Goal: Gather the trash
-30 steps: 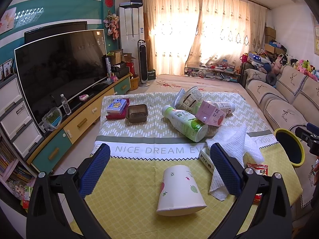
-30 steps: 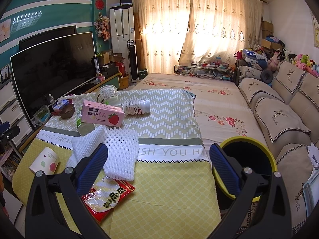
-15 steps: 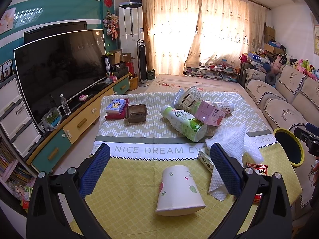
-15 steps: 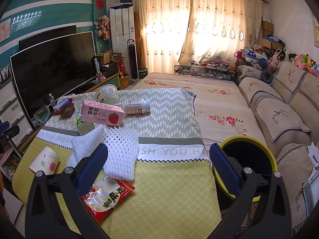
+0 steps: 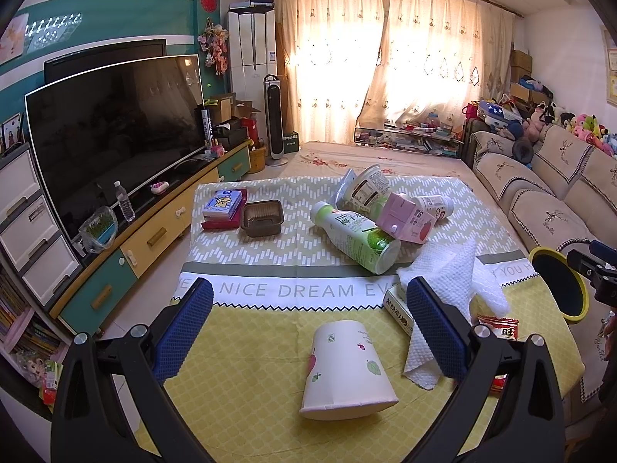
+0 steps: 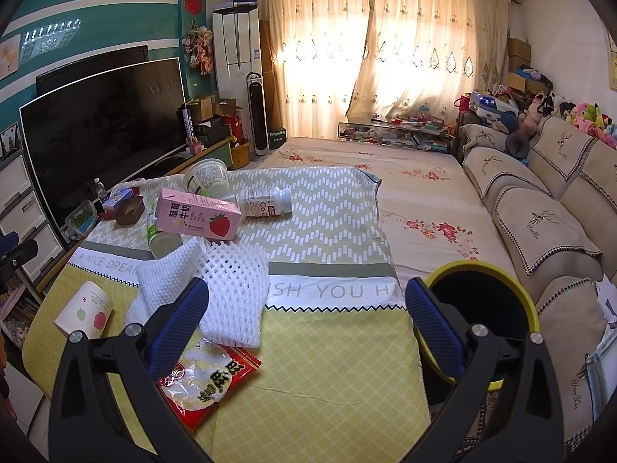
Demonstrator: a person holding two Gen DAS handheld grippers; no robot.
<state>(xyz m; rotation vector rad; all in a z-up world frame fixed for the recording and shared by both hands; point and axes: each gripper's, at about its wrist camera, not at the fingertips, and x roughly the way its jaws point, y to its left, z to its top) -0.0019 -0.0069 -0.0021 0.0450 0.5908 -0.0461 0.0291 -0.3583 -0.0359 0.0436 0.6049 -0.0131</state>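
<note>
Hovering over the cloth-covered bench (image 5: 270,366), both tools wait with nothing picked yet, so by my read this is the opening approach. Left gripper (image 5: 308,332) has its blue padded fingers (image 5: 185,332) spread wide and empty, framing the white paper cup with fruit prints (image 5: 347,370) lying on its side low in the centre of the left view. Right gripper (image 6: 306,332) is equally wide and empty, the red crinkly snack wrapper (image 6: 208,380) at lower left beside the white foam fruit net (image 6: 235,293). Further back lie a pink strawberry milk carton (image 6: 196,220) and a green-and-white plastic bottle (image 5: 354,235). At lower right waits the yellow-rimmed black bin (image 6: 482,301), just off the bench edge. Next, likely: drop onto the cup, squeeze gently so it doesn't crush, carry it across.
</note>
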